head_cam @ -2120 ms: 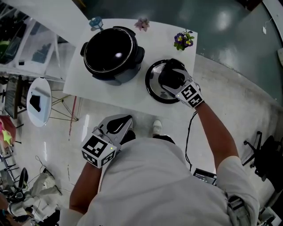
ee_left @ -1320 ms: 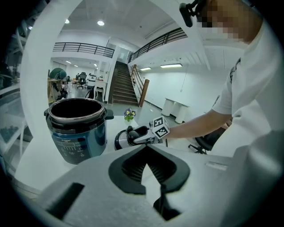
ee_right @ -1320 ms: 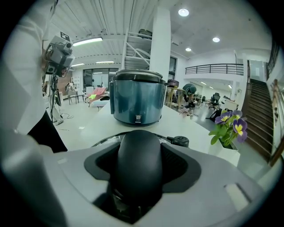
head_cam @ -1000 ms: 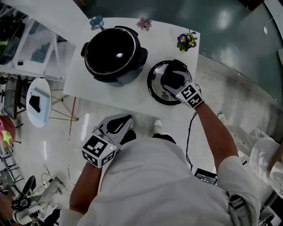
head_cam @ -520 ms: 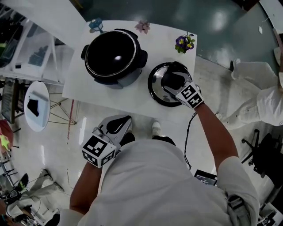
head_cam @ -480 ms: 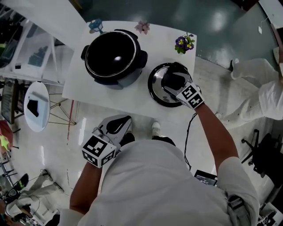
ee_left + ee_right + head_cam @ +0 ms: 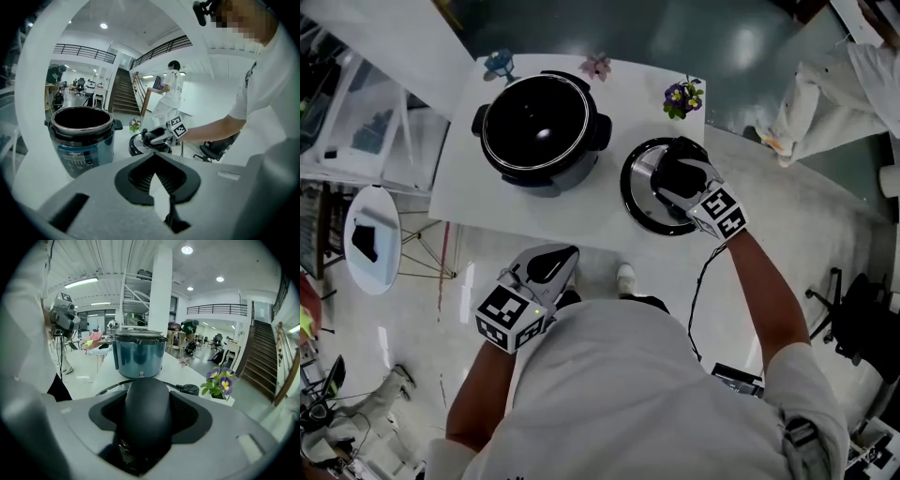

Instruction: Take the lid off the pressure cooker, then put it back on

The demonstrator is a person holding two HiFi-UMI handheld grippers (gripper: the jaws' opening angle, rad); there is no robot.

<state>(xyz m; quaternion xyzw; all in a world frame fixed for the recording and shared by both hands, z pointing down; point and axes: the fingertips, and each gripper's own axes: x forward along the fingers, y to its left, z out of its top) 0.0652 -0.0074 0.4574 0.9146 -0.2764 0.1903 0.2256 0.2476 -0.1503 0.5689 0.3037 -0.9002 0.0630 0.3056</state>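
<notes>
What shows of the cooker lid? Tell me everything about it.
The lid is round, with a black rim, a shiny metal top and a black domed handle at its centre; a small black knob sits near the edge. It is off the open pot, right of it in the head view, over the white table, top side up. The right gripper is shut on its handle, a jaw pressing each side. Whether its rim touches the table cannot be told.

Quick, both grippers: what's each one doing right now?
Left gripper: closed, empty.
Right gripper: closed on the lid handle.
</notes>
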